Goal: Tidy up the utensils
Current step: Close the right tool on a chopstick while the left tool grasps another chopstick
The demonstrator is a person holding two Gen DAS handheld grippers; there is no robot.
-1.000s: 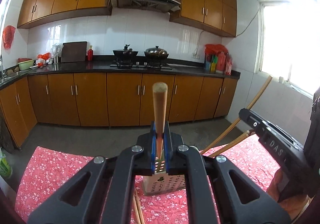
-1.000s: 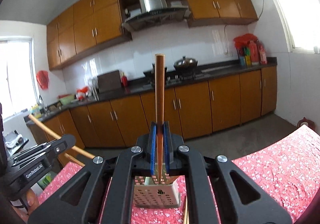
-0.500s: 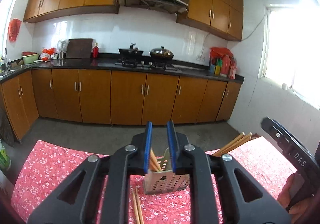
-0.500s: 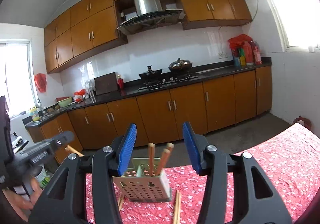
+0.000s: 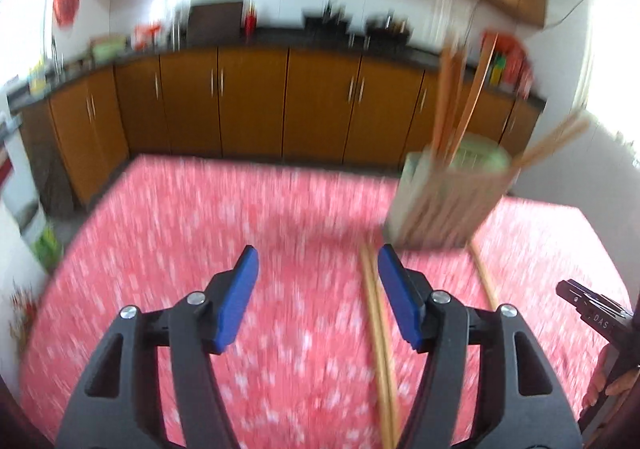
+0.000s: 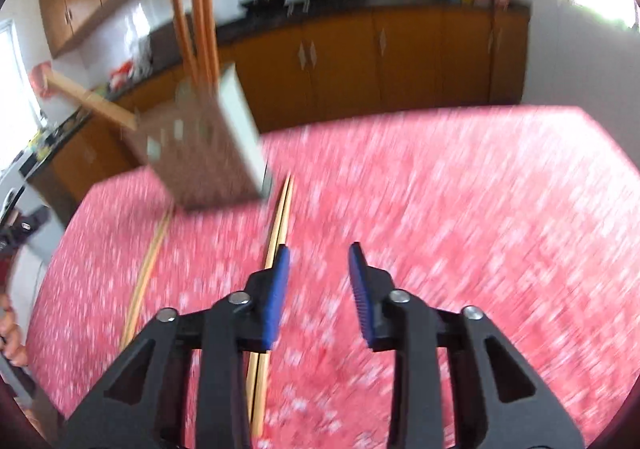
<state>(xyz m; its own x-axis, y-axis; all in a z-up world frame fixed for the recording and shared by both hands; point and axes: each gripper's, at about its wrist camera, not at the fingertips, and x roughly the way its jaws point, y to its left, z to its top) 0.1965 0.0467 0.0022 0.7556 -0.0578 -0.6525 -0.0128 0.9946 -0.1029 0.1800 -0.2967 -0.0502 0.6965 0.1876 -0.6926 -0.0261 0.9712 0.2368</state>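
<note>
Both views are motion-blurred. A pale green perforated utensil holder (image 5: 448, 197) stands on the red floral tablecloth (image 5: 200, 233) with several wooden chopsticks (image 5: 452, 97) upright in it; it also shows in the right wrist view (image 6: 212, 153). A pair of chopsticks (image 5: 380, 333) lies on the cloth beside my right blue pad, and a single one (image 5: 484, 277) lies further right. In the right wrist view the pair (image 6: 276, 241) and the single one (image 6: 148, 269) lie left of my gripper. My left gripper (image 5: 318, 301) is open and empty. My right gripper (image 6: 320, 289) is open and empty.
Brown kitchen cabinets (image 5: 248, 105) and a dark counter run behind the table. The right gripper's tip (image 5: 592, 313) shows at the right edge of the left wrist view. The left gripper's tip (image 6: 24, 229) shows at the left edge of the right wrist view.
Both grippers let go of their chopsticks into the holder, opened, and have tilted down towards the tablecloth, swinging sideways so the holder sits off-centre.
</note>
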